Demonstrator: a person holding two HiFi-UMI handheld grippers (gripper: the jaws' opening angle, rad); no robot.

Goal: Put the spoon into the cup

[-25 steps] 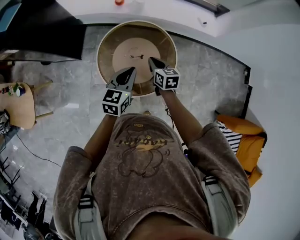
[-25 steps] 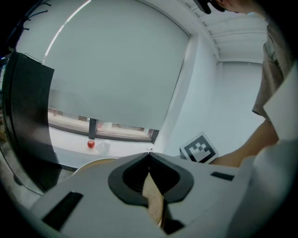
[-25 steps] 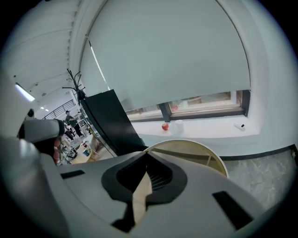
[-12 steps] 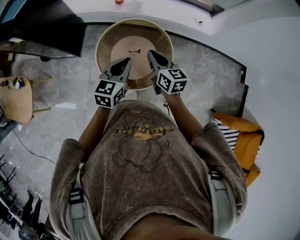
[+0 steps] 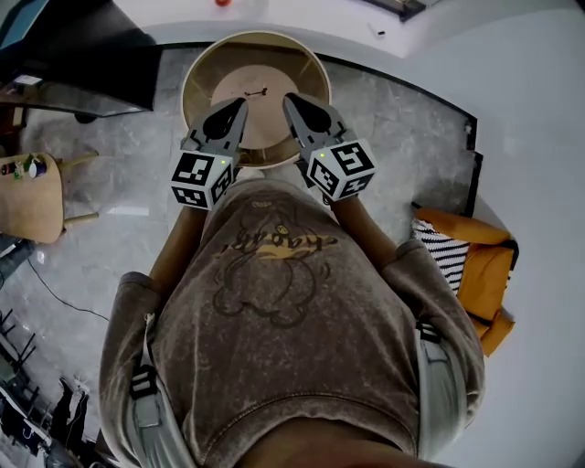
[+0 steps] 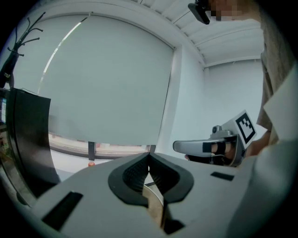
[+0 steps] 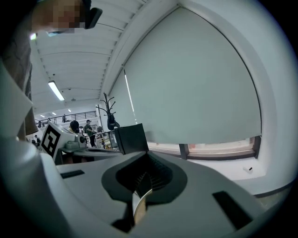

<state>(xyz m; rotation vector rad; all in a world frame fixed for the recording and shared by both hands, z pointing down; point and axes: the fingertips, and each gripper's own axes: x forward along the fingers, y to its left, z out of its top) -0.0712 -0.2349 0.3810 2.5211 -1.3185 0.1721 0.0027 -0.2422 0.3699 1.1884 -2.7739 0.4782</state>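
Note:
In the head view a round wooden table (image 5: pixel 196 71) stands below me, and a small dark thing (image 5: pixel 257 92), too small to name, lies on its top. No cup shows in any view. My left gripper (image 5: pixel 239 102) and right gripper (image 5: pixel 289 99) hang side by side high above the table's near edge, pointing roughly level. In both gripper views the black pads meet with nothing between them: left gripper (image 6: pixel 149 156), right gripper (image 7: pixel 148 156). Each gripper view also catches the other gripper, the right gripper (image 6: pixel 205 146) and the left gripper (image 7: pixel 70 142).
A black cabinet (image 5: pixel 82 46) stands at the upper left and a wooden chair (image 5: pixel 35 196) at the left. An orange seat (image 5: pixel 480 270) with a striped cushion is on the right. A white sill (image 5: pixel 302 18) and a closed window blind (image 6: pixel 107 83) lie beyond the table.
Both grippers have risen toward the head camera and look larger, the right one more. The table has slid up in the picture. Both jaws stayed shut.

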